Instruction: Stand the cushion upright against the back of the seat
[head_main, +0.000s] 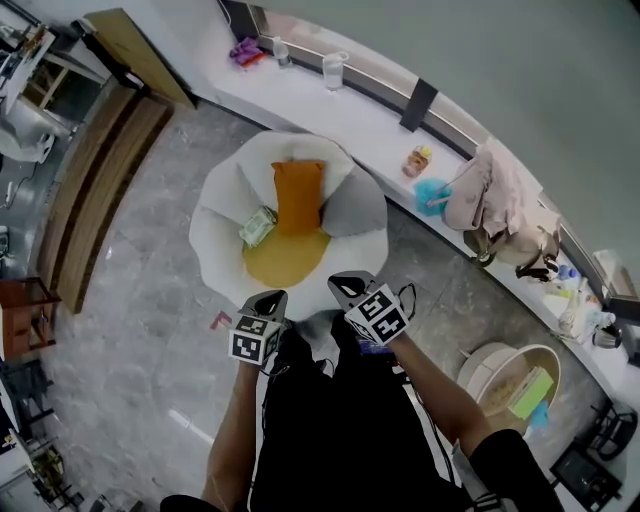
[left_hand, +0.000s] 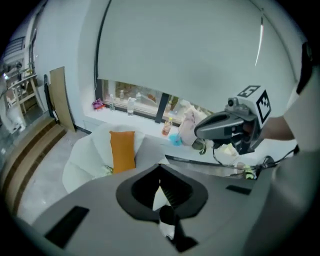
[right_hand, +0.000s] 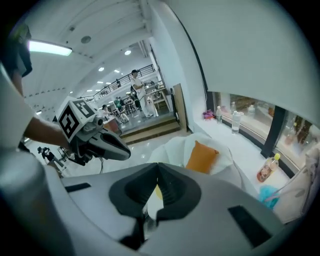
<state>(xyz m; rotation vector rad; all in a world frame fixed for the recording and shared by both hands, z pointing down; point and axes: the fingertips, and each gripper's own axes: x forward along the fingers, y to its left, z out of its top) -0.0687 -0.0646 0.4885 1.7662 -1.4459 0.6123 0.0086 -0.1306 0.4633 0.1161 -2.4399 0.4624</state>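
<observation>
An orange cushion (head_main: 299, 197) stands upright against the back of the white petal-shaped chair (head_main: 215, 245), above the round yellow seat pad (head_main: 285, 258). It also shows in the left gripper view as the cushion (left_hand: 123, 150) and in the right gripper view as the cushion (right_hand: 201, 156). My left gripper (head_main: 268, 303) and right gripper (head_main: 350, 288) hang side by side in front of the chair, close to the person's body and well apart from the cushion. Both are shut with nothing between the jaws.
A green packet (head_main: 258, 226) lies on the seat left of the cushion. Behind the chair runs a white window ledge (head_main: 375, 120) with a cup (head_main: 334, 70), bottles and a heap of clothes (head_main: 495, 195). A round tub (head_main: 510, 380) stands at the right, wooden steps (head_main: 90, 190) at the left.
</observation>
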